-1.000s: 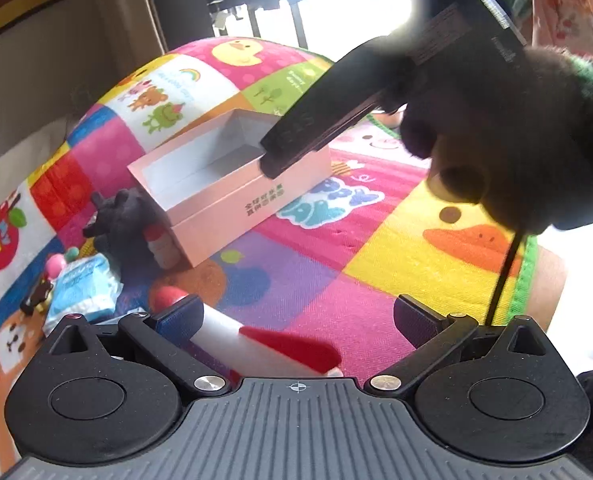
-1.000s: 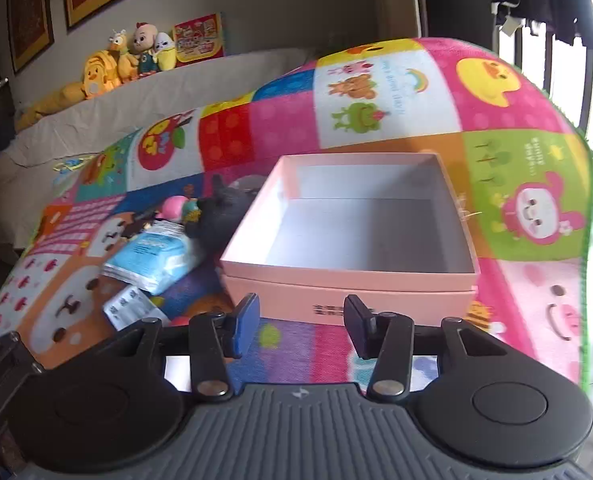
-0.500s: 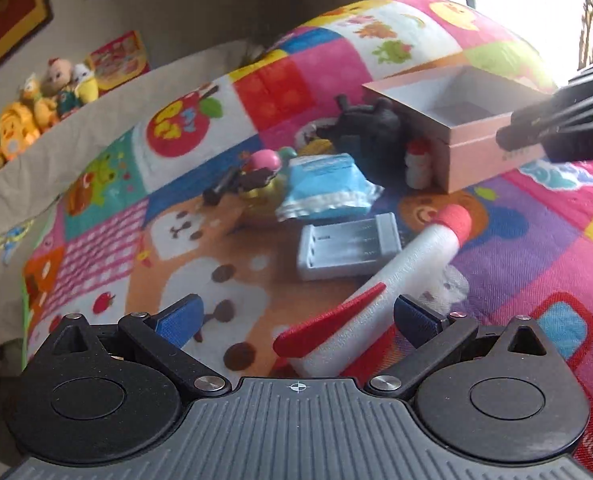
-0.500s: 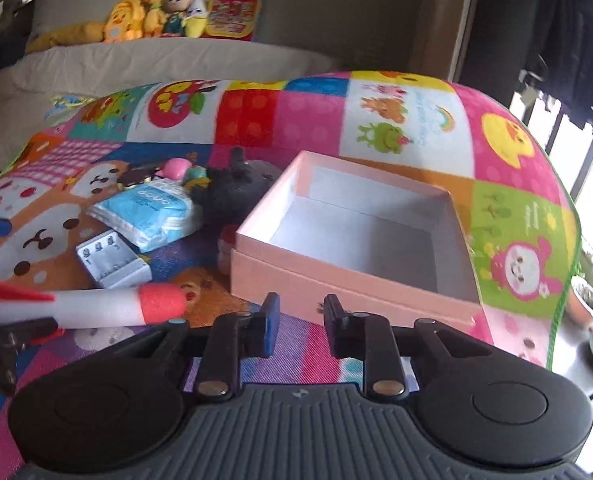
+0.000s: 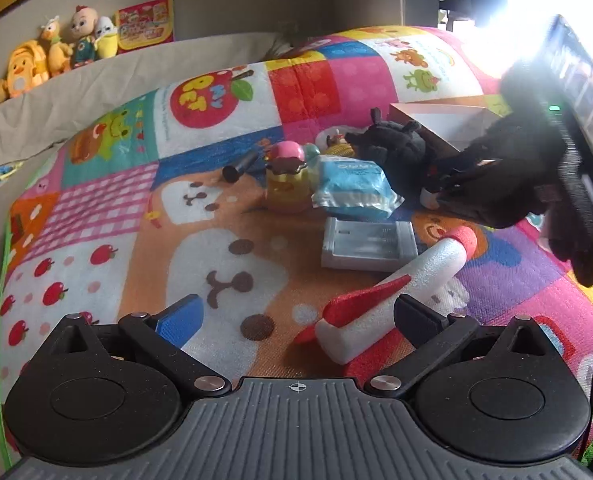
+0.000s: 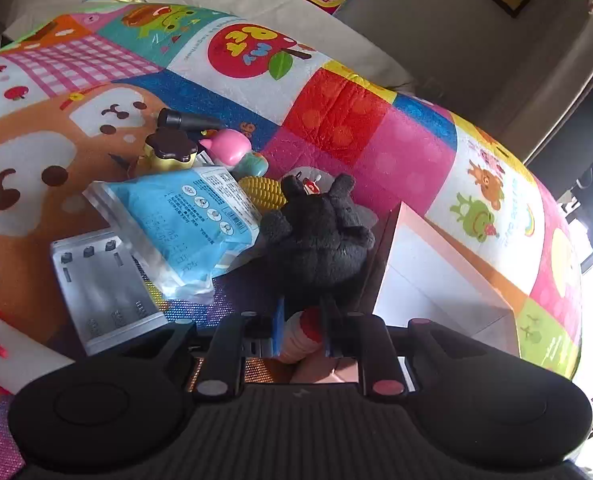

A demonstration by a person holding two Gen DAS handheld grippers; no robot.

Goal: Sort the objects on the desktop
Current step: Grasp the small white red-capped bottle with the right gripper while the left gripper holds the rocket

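My right gripper (image 6: 302, 320) is shut on a small white bottle with a red cap (image 6: 302, 332), low beside the pink open box (image 6: 428, 276) and just in front of a black plush toy (image 6: 320, 236). In the left wrist view the same gripper (image 5: 436, 196), held by a dark gloved hand, has its tips at the bottle (image 5: 428, 198). My left gripper (image 5: 298, 316) is open above the mat. A white foam rocket with red fins (image 5: 396, 288) lies against its right finger (image 5: 416, 316); the pads do not press on it.
A blue packet (image 6: 184, 216), a grey battery charger (image 6: 100, 288), a yellow corn toy (image 6: 264, 190), a pink toy (image 6: 228, 148), a yellow jar with a brown lid (image 6: 170, 152) and a black cylinder (image 6: 188, 120) crowd the colourful play mat (image 5: 216, 240). Plush toys (image 5: 56, 56) line the far ledge.
The right gripper's jaws closed as it rolled and dropped from facing the box to the small bottle, now between them. The left gripper swung left away from the box, staying open.
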